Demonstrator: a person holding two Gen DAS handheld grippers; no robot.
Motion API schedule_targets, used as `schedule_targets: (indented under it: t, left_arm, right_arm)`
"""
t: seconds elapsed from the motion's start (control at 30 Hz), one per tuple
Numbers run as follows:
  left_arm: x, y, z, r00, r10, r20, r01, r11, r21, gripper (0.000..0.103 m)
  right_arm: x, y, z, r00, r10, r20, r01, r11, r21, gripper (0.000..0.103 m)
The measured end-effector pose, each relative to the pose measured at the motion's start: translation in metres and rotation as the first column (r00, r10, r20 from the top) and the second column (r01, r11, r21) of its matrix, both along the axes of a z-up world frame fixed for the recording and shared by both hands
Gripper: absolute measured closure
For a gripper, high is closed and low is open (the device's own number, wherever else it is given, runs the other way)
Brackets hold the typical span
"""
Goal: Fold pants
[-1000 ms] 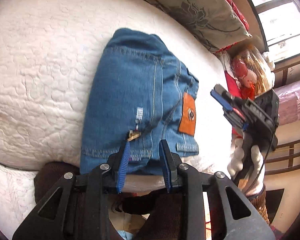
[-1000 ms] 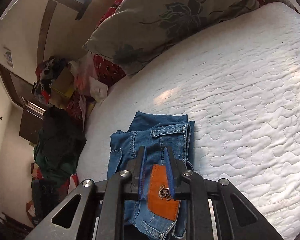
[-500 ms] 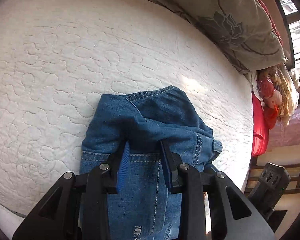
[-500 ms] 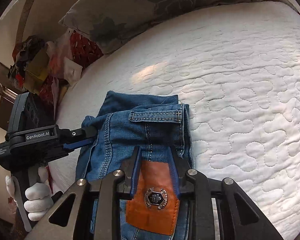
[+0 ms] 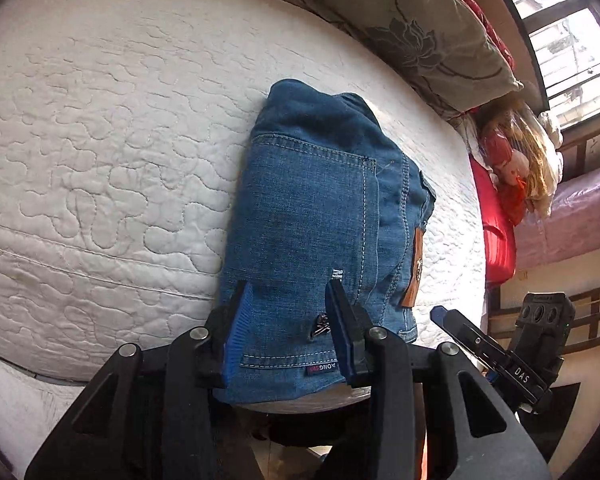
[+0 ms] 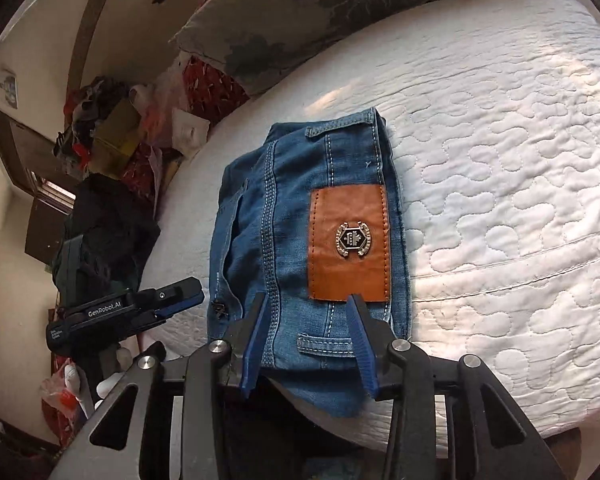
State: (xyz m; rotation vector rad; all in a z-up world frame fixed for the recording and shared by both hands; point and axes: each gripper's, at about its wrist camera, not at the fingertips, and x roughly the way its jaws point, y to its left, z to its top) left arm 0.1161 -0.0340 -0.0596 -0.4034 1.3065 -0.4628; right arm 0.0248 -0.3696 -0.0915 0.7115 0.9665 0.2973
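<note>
With both sets of jaws opening off the folded jeans on the bed, each gripper should back away level, dragging no denim.

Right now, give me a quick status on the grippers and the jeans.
Left gripper and right gripper: jaws opening, pads clear of the denim. Folded jeans lying on the white quilt at the bed's near edge. Nothing in the way.
</note>
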Motion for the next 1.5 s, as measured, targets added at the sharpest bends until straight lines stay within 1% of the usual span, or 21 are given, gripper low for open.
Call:
schedule_targets:
  t: [0.03, 0.07, 0.1, 0.23, 0.4, 0.47, 0.53, 0.6, 0.7, 0.8, 0.83, 0.93, 1.03, 1.07, 1.1, 1.17, 1.2, 1.27, 1.3, 1.37, 1.5]
  left_arm:
    - [0.004, 0.009, 0.000, 1.000, 0.023, -0.005, -0.023, 1.000, -0.013, 0.066]
    - [0.010, 0.017, -0.002, 0.999, 0.042, -0.023, -0.043, 0.999, -0.024, 0.057]
    - [0.014, 0.023, -0.005, 0.997, 0.066, -0.049, -0.068, 0.997, -0.041, 0.051]
    - [0.027, 0.031, -0.021, 0.986, 0.104, -0.128, -0.118, 0.988, -0.103, 0.051]
    - [0.042, 0.004, -0.047, 0.970, 0.083, -0.228, -0.112, 0.987, -0.118, 0.051]
    - [0.047, -0.006, -0.050, 0.968, 0.084, -0.235, -0.110, 0.989, -0.101, 0.040]
    - [0.048, -0.011, -0.046, 0.972, 0.077, -0.224, -0.103, 0.989, -0.106, 0.029]
    - [0.051, -0.015, -0.047, 0.974, 0.078, -0.212, -0.101, 0.990, -0.096, 0.027]
    - [0.052, -0.016, -0.050, 0.972, 0.086, -0.219, -0.114, 0.986, -0.118, 0.023]
    - [0.052, -0.018, -0.050, 0.973, 0.070, -0.221, -0.100, 0.987, -0.127, 0.022]
    - [0.052, -0.020, -0.049, 0.973, 0.063, -0.222, -0.093, 0.987, -0.129, 0.022]
    - [0.054, -0.022, -0.049, 0.972, 0.056, -0.229, -0.089, 0.987, -0.135, 0.021]
    - [0.054, -0.020, -0.049, 0.966, 0.078, -0.248, -0.118, 0.982, -0.148, 0.022]
    - [0.053, -0.020, -0.048, 0.964, 0.087, -0.250, -0.125, 0.982, -0.140, 0.027]
    - [0.050, -0.021, -0.045, 0.966, 0.093, -0.243, -0.126, 0.985, -0.122, 0.040]
    - [0.038, -0.021, -0.035, 0.976, 0.090, -0.198, -0.107, 0.991, -0.079, 0.057]
    - [0.032, -0.021, -0.030, 0.981, 0.085, -0.172, -0.098, 0.992, -0.073, 0.064]
    - [0.020, -0.021, -0.025, 0.985, 0.065, -0.160, -0.079, 0.993, -0.086, 0.067]
    - [0.016, -0.023, -0.025, 0.986, 0.056, -0.159, -0.069, 0.994, -0.083, 0.069]
    - [0.011, -0.026, -0.026, 0.987, 0.047, -0.157, -0.058, 0.996, -0.066, 0.069]
    - [0.017, -0.027, -0.016, 0.991, 0.040, -0.126, -0.049, 0.996, -0.070, 0.069]
  right_arm:
    - [-0.003, -0.011, 0.000, 0.999, -0.042, 0.000, 0.042, 0.999, 0.013, 0.038]
    - [-0.006, -0.021, -0.003, 0.997, -0.080, -0.012, 0.081, 0.997, 0.021, 0.030]
    - [-0.006, -0.030, -0.010, 0.994, -0.107, -0.032, 0.109, 0.993, 0.038, 0.030]
    - [0.001, -0.045, -0.043, 0.983, -0.148, -0.109, 0.161, 0.980, 0.118, 0.030]
    - [0.023, -0.030, -0.064, 0.992, -0.101, -0.079, 0.117, 0.963, 0.242, 0.030]
    - [0.035, -0.019, -0.065, 0.997, -0.042, -0.068, 0.061, 0.945, 0.320, 0.030]
    - [0.045, -0.006, -0.065, 0.998, -0.001, -0.069, 0.022, 0.950, 0.312, 0.030]
    - [0.050, -0.005, -0.072, 0.997, 0.004, -0.072, 0.020, 0.944, 0.329, 0.029]
    - [0.045, -0.016, -0.083, 0.998, -0.017, -0.055, 0.039, 0.903, 0.428, 0.031]
    - [0.041, -0.013, -0.081, 0.999, -0.030, -0.042, 0.044, 0.910, 0.413, 0.030]
    - [0.041, -0.010, -0.079, 0.999, -0.031, -0.044, 0.046, 0.916, 0.398, 0.028]
    - [0.046, -0.002, -0.073, 1.000, -0.023, -0.007, 0.023, 0.909, 0.415, 0.005]
    - [0.052, 0.010, -0.062, 0.999, -0.030, -0.046, 0.043, 0.945, 0.325, 0.005]
    - [0.052, 0.013, -0.058, 0.998, -0.035, -0.052, 0.048, 0.958, 0.284, 0.012]
    - [0.050, 0.015, -0.054, 0.998, -0.037, -0.053, 0.048, 0.973, 0.226, 0.020]
    - [0.043, 0.021, -0.047, 0.999, -0.009, -0.039, 0.013, 0.996, 0.083, 0.060]
    - [0.038, 0.021, -0.042, 1.000, 0.004, -0.017, -0.003, 0.999, 0.053, 0.065]
    - [0.024, 0.020, -0.030, 0.999, 0.013, 0.029, -0.013, 1.000, 0.006, 0.070]
    - [0.021, 0.025, -0.023, 0.998, 0.035, 0.046, -0.032, 0.998, -0.059, 0.075]
    - [0.020, 0.036, -0.013, 0.995, 0.079, 0.053, -0.068, 0.980, -0.188, 0.075]
    - [0.028, 0.048, 0.000, 0.992, 0.107, 0.072, -0.085, 0.962, -0.258, 0.076]
